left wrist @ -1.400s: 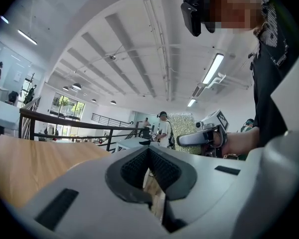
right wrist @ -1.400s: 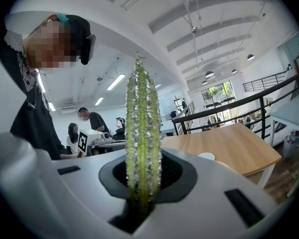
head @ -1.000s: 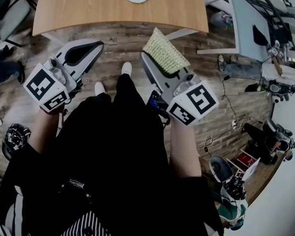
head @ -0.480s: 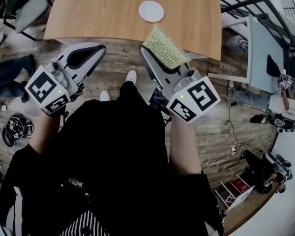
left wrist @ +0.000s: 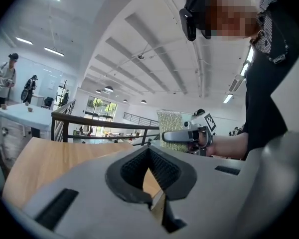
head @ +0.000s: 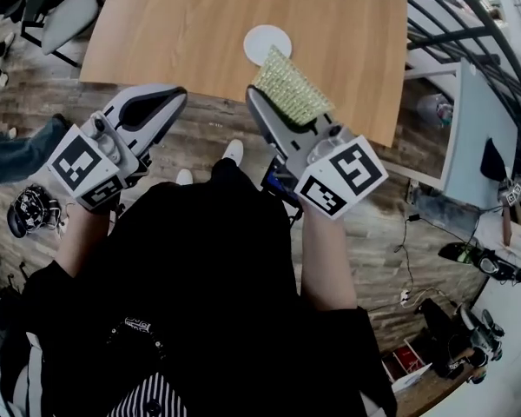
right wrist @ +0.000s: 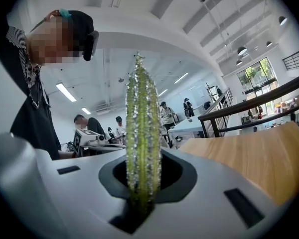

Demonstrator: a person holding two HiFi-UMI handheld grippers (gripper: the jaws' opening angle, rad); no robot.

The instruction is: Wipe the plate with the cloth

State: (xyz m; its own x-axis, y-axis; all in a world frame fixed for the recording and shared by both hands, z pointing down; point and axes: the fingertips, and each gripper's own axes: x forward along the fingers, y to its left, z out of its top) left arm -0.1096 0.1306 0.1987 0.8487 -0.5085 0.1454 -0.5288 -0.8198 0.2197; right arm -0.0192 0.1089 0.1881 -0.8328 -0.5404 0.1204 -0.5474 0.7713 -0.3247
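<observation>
Gripping a yellow-green nubby cloth in the right gripper, jaws clamped on its near edge, most of it fanning out past the fingertips. Probably soft, light and floppy, not slippery; fine to hold by the edge as is. Left gripper closed on nothing, pads meeting at the tips, only a small gap behind them.

Small white plate flat on the wooden table, just beyond the cloth's far end, ahead and to the right of the left fingers. Cannot tell whether cloth and plate touch. Likely rigid, smooth and breakable; could skate on the bare wood under a wipe, so best steadied at the rim with the left fingers.

Nothing between fingers and plate. Chair far to the left of the left fingers, metal railing to the right of the right fingers, both well clear.
</observation>
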